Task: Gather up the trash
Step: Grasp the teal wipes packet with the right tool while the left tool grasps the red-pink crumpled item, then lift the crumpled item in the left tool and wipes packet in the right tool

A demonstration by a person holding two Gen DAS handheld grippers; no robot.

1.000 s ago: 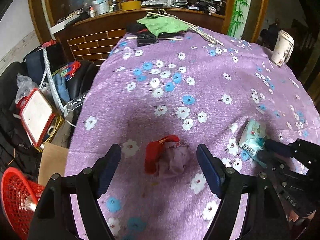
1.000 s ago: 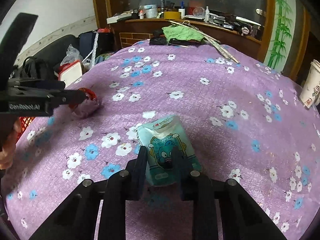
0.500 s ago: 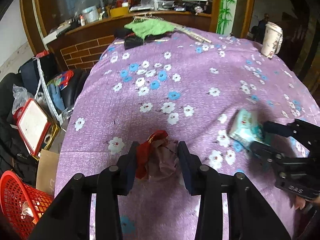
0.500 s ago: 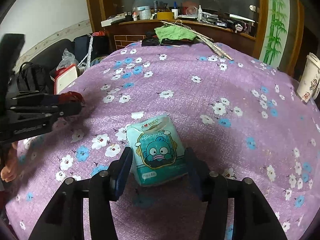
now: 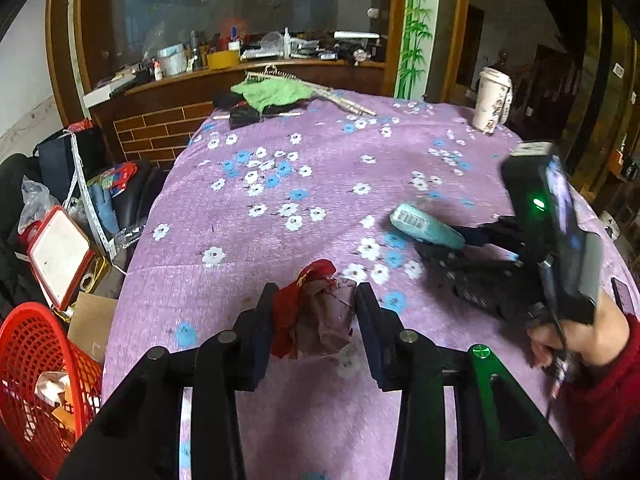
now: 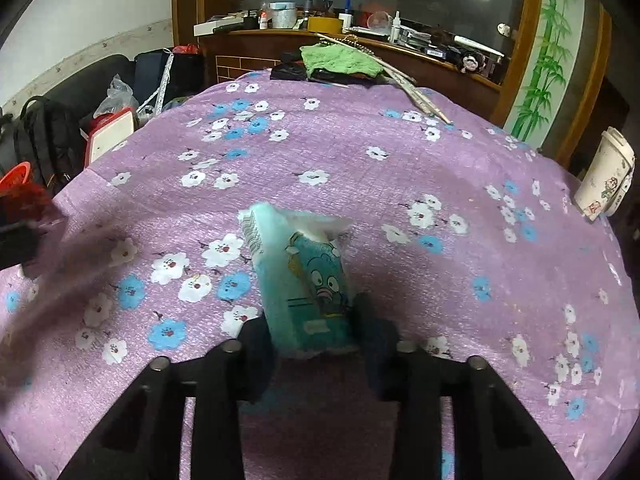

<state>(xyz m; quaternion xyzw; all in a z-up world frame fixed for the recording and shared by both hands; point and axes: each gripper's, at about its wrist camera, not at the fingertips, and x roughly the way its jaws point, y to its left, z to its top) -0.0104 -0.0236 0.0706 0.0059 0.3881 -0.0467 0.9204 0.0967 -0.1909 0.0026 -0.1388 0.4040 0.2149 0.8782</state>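
- A purple flowered tablecloth covers the table; its far edge carries a green cloth, some dark items and a few long pale sticks.
- A paper cup stands at the far right of the table, well apart from both grippers.
- Off the table's left edge, a red mesh basket sits low at the near left, with scraps already inside (what they are is too small to tell); a red-framed white board and bags lie beyond it.
- The left gripper has its two fingers pressed against either side of a crumpled red and brownish wrapper, which sits between them at the near middle of the table, raised just off the cloth as far as can be judged.
- The right gripper clamps a teal tissue pack with a cartoon face; the pack is tilted up, its far end lifted off the cloth.
- In the left wrist view the right gripper reaches in from the near right, pointing left, with the person's hand in a red sleeve behind it.
- Nothing stands between either gripper and the table's left edge.
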